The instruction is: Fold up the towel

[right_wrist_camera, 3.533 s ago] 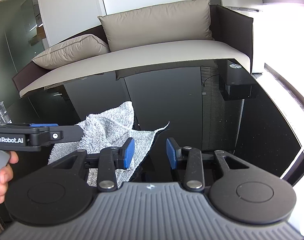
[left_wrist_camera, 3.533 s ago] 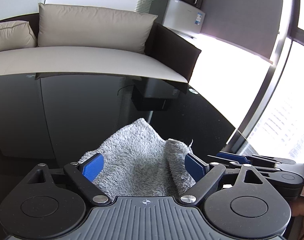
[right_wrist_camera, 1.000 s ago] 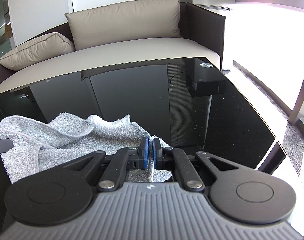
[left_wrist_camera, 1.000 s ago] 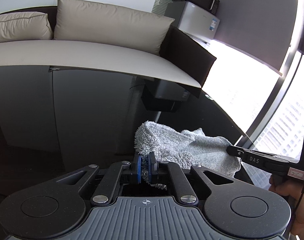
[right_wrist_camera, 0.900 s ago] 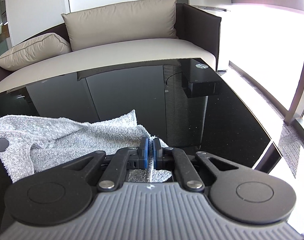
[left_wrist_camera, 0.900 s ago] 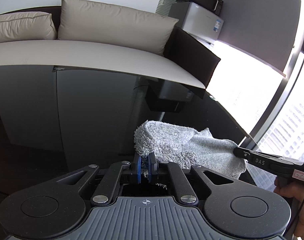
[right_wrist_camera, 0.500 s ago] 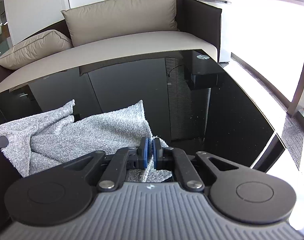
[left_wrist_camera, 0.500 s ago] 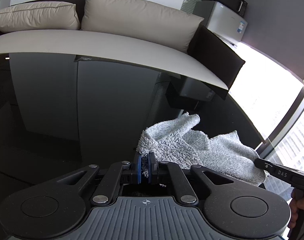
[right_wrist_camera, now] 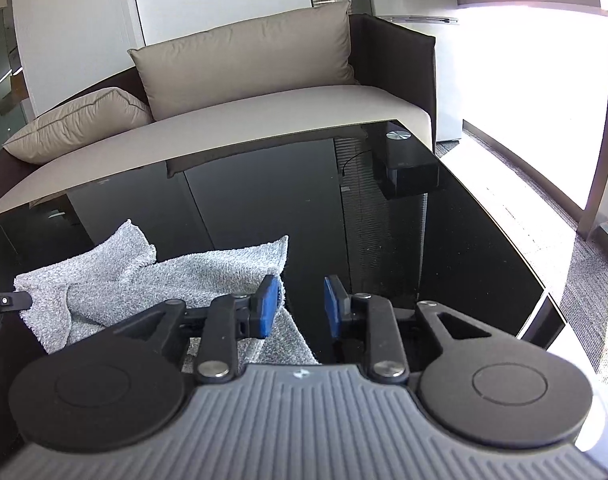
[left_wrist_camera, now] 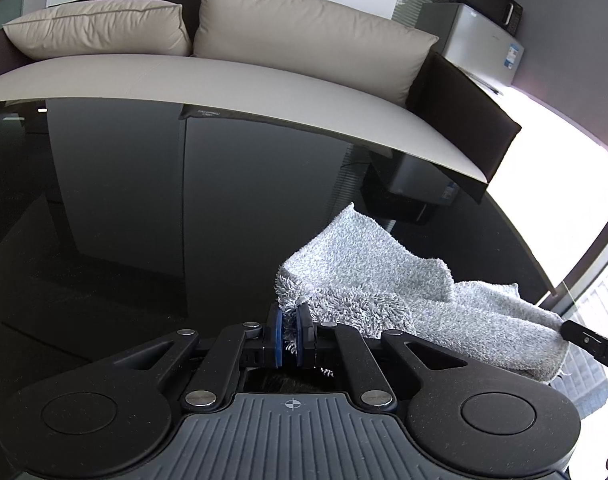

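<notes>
Jaws of the left gripper (left_wrist_camera: 290,330) clench the towel (left_wrist_camera: 368,276) while the right gripper (right_wrist_camera: 300,306) is opening, empty; lay that lower-centre corner flat before letting go.

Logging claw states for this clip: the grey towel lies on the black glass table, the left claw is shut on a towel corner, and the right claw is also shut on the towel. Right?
Not quite. The right claw is opening, with nothing between its blue pads: the right wrist view shows bare black glass table in the gap. The rest stands: the left claw is shut on a corner of the grey towel.
</notes>
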The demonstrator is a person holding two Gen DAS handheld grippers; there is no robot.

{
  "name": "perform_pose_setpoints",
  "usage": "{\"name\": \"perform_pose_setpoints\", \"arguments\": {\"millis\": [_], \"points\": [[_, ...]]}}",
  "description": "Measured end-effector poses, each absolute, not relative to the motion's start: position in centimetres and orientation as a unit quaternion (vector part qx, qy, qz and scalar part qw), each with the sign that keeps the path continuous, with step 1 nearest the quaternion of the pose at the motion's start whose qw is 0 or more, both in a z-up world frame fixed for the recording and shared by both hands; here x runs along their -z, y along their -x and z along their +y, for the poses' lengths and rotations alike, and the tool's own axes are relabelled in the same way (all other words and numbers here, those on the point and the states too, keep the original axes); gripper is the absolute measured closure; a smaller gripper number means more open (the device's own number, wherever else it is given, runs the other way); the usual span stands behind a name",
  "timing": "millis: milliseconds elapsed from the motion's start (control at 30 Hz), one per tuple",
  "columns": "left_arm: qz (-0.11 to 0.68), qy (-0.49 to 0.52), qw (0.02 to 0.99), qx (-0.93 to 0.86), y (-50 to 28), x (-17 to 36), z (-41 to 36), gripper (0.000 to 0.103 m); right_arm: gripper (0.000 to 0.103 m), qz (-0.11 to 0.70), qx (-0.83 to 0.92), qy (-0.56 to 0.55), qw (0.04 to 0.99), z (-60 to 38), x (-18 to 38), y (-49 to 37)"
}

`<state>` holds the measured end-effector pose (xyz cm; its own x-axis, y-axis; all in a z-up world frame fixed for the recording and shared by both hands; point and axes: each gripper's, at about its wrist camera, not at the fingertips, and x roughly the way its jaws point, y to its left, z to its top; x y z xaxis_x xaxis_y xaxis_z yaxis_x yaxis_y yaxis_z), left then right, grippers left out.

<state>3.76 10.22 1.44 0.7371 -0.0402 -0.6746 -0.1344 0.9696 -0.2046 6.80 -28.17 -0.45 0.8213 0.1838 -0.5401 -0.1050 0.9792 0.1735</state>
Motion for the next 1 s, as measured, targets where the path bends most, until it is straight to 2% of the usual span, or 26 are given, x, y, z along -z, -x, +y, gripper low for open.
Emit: {"name": "perform_pose_setpoints", "arguments": {"millis": [67, 300, 367, 600, 667, 833, 1000], "points": [[0.363, 0.116, 0.924, -0.023, -3.7, -1.6, 10.0, 0.097, 0.063, 0.289, -0.072, -0.064, 0.953, -28.4, 0.4, -6.7], [0.370, 0.128, 0.920, -0.027, -3.1, -1.4, 10.7, 0.092, 0.062, 0.290, -0.061, -0.078, 0.952, -29.0, 0.9, -8.4], [0.368, 0.125, 0.921, -0.031, -2.9, -1.6, 10.8, 0.092, 0.058, 0.289, -0.055, -0.063, 0.954, -28.5, 1.1, -8.8], [0.346, 0.134, 0.928, -0.024, -2.3, -2.0, 10.9, 0.090, 0.058, 0.289, -0.033, -0.032, 0.956, -27.7, 2.2, -11.0], [0.344, 0.132, 0.930, -0.005, -2.5, -1.9, 10.2, 0.085, 0.058, 0.290, -0.034, -0.030, 0.956, -27.5, 2.3, -11.1], [0.354, 0.118, 0.927, 0.037, -3.3, -1.4, 8.1, 0.084, 0.057, 0.265, -0.030, -0.019, 0.964, -27.2, 1.8, -10.4], [0.347, 0.098, 0.930, 0.070, -3.1, -1.2, 5.2, 0.068, 0.057, 0.256, -0.019, -0.057, 0.965, -28.2, 1.3, -10.3]]}}
